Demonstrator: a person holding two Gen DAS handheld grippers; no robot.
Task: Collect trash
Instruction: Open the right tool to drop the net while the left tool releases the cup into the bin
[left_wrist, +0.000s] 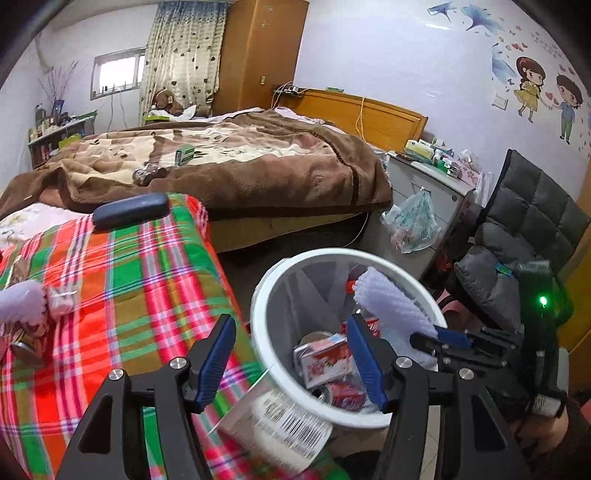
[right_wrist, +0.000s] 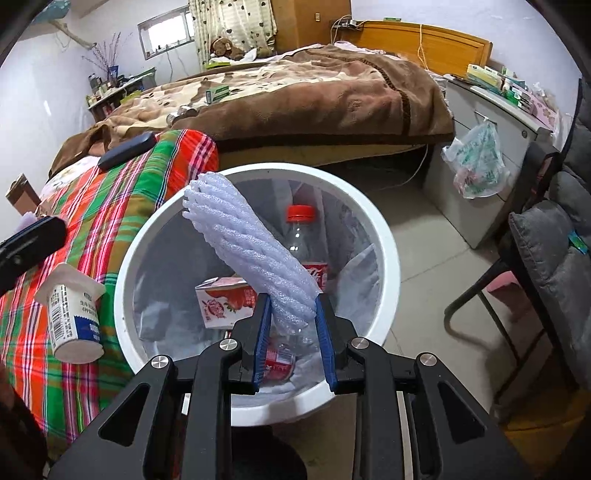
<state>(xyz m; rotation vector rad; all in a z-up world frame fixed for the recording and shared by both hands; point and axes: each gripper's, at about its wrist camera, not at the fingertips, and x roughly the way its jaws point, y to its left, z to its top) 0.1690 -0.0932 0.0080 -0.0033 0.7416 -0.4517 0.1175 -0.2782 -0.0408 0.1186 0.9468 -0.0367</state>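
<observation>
Right gripper (right_wrist: 291, 314): closed on the lower end of a white foam net sleeve (right_wrist: 240, 236), held above the white waste bin (right_wrist: 384, 236).
Left gripper (left_wrist: 291, 350): jaws apart, nothing pinched; white yogurt cup (left_wrist: 277, 424) just beneath, blurred.
Bin contents: cola bottle (right_wrist: 306, 251), strawberry milk carton (right_wrist: 221, 302).
Bin position: beside the plaid cloth (left_wrist: 122, 280).

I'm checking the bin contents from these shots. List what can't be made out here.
- Bin floor: both views, covered by the bottle, carton and foam net.
- Yogurt cup: left wrist view, motion-blurred; its print is unreadable and whether the left claw grips it is unclear.
- Left claw's body: right wrist view, cut off at the left edge.
</observation>
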